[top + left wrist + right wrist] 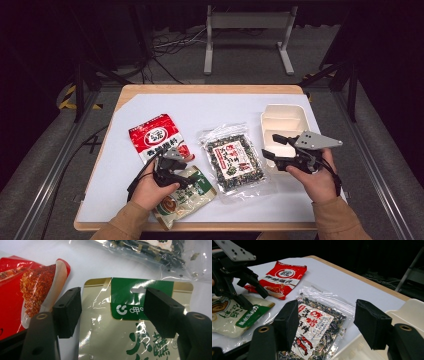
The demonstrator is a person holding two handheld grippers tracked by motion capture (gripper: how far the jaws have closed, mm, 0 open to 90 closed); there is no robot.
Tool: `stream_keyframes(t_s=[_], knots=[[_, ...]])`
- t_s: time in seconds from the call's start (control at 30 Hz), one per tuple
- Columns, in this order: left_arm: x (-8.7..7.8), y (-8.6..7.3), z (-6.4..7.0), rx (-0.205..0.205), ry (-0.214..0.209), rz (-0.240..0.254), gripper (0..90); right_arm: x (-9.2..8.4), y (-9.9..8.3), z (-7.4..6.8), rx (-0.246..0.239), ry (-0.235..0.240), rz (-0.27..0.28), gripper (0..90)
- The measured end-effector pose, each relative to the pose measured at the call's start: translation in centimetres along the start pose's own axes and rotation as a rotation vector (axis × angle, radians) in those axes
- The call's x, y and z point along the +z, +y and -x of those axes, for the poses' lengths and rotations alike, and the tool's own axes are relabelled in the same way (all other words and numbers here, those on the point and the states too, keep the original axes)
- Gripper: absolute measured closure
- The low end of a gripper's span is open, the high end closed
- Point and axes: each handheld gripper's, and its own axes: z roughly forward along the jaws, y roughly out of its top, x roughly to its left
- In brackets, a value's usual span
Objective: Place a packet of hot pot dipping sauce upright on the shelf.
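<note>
Lettering on all three packets is too small or glare-washed to read. Half hidden under the left hand [150,192], the beige-and-green sachet [120,325] lies flat on the white surface [210,107], its hang-hole end between the left claw [112,312], which gapes wide, gripping nothing. Beside it lie a red sachet [157,137] and clear seaweed-mix bag [232,160]. The right claw [332,325] hangs open and empty over a cream tray [282,117].

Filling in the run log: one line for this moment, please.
left tongs: open over green-and-cream packet | right tongs: open, holding nothing | white tray: empty
</note>
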Motion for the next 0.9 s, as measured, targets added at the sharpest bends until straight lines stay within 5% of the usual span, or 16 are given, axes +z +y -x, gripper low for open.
stream_keyframes(t_s=[0.33, 0.57, 0.9], knots=[[0.6, -0.1, -0.1, 0.005, 0.010, -0.015, 24.7, 0.1, 0.0, -0.1, -0.002, 0.001, -0.011, 36.8], [0.8, 0.0, 1.0, 0.057, 0.094, -0.048, 34.9, 0.1, -0.1, 0.1, 0.010, -0.009, -0.011, 36.2], [0.9, 0.0, 1.4, 0.060, 0.160, -0.053, 43.3, 0.3, -0.1, -0.1, 0.005, -0.008, -0.013, 36.4]])
